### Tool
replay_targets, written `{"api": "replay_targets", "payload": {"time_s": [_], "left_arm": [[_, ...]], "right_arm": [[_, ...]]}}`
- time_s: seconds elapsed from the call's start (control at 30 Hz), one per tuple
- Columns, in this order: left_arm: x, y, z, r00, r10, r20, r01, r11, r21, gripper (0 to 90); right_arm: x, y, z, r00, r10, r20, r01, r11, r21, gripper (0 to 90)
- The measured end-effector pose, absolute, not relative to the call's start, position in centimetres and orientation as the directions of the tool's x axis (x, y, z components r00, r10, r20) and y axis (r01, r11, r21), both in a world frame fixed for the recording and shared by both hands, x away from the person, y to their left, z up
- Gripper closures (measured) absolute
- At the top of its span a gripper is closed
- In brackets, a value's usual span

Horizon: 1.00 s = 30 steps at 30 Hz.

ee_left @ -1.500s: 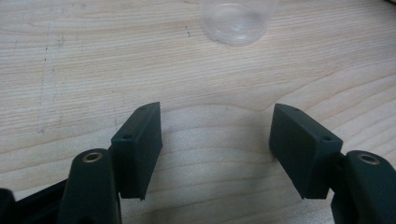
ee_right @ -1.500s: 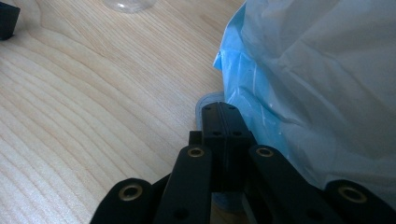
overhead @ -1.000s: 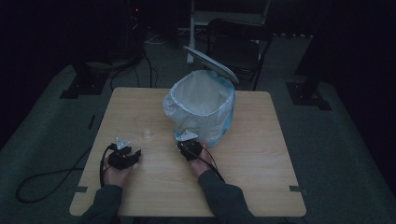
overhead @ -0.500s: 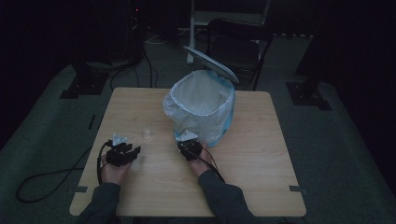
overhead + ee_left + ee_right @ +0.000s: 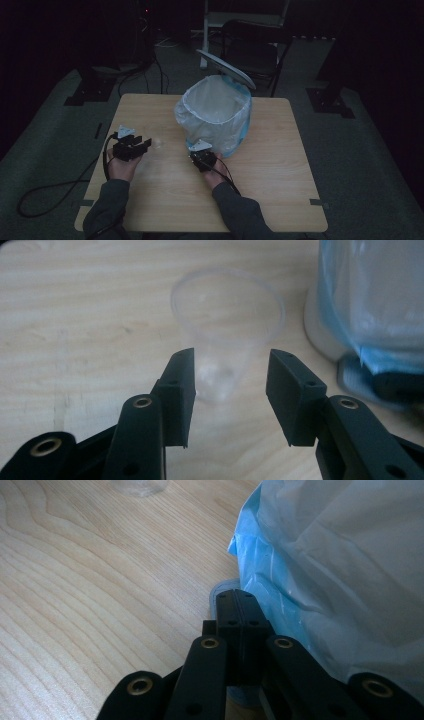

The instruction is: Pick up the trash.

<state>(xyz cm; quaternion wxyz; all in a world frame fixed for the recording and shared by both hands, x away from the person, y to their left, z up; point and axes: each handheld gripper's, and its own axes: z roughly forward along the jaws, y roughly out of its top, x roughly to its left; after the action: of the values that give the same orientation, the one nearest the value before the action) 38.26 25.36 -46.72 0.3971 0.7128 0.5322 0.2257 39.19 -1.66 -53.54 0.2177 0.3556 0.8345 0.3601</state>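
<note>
Dark room, grey floor, 1 chair (behind table).

Ahead of your left gripper: clear cup, then lined bin; bare table right of it.

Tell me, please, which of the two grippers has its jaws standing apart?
The left gripper: its jaws stand apart around the base of the clear plastic cup. The right gripper, beside the lined bin, has its jaws pressed together.
</note>
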Motion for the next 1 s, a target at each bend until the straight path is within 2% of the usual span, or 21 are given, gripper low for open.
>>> {"api": "replay_targets", "payload": {"time_s": [0.43,1.0], "left_arm": [[40.2,25.8,-44.5,0.289,0.948,-0.130,0.556,-0.056,0.829,53.1],[42.2,25.5,-46.2,0.263,0.950,-0.167,0.637,-0.041,0.770,53.7]], "right_arm": [[39.2,-1.7,-53.6,-0.656,0.745,-0.119,0.424,0.494,0.759,90.0],[39.2,-1.7,-53.6,-0.657,0.744,-0.123,0.420,0.497,0.759,90.0]]}}
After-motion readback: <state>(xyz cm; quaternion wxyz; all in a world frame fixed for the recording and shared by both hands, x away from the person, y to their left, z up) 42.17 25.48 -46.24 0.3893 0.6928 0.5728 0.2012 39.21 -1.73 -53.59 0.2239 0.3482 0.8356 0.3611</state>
